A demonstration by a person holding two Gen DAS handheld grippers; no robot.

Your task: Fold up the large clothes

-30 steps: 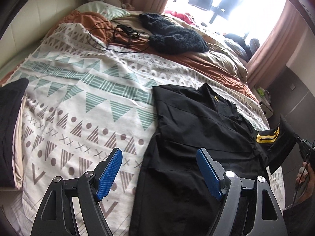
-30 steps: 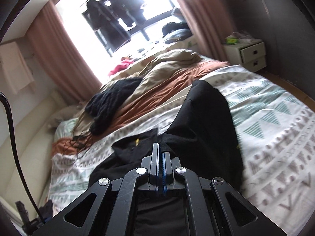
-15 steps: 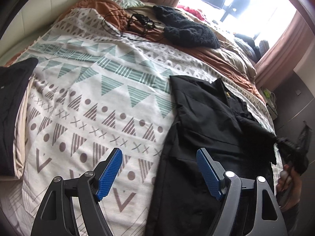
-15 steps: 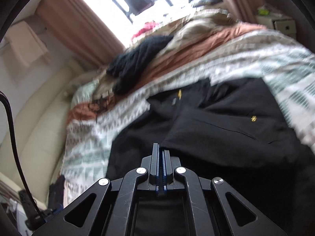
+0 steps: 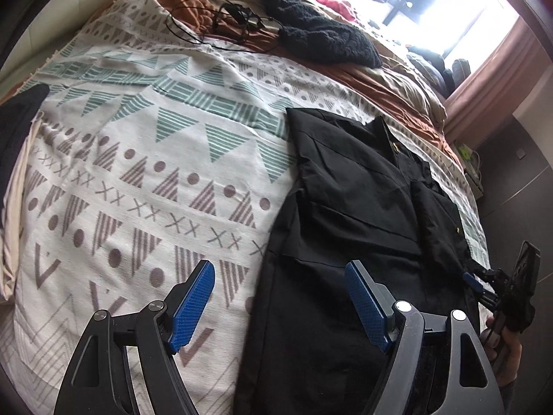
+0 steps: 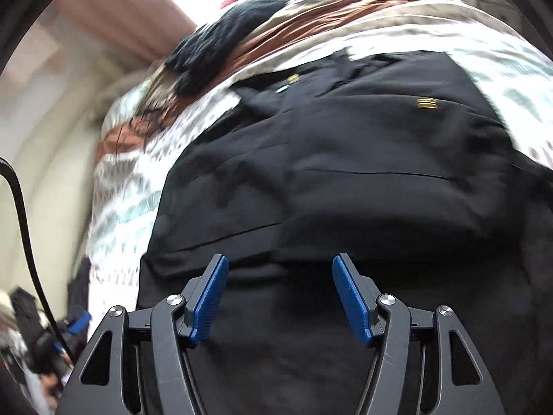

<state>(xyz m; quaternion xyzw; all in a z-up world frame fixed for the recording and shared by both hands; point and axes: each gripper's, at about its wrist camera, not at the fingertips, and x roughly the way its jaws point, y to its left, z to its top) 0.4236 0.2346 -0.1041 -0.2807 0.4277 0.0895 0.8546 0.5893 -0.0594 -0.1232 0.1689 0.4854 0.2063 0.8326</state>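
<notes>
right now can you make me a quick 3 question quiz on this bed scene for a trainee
1. True or false: the right gripper is shut on the black jacket.
2. Multiple choice: what lies at the far end of the bed beside the tangled black cable?
A. a black knitted garment
B. a red suitcase
C. a laptop
3. Fill in the blank: the left gripper hangs over the jacket's left edge, with one finger above the patterned ______ and the other above the jacket.

Key
1. False; its jaws are apart with nothing between them.
2. A, the black knitted garment.
3. Bedspread.
</notes>
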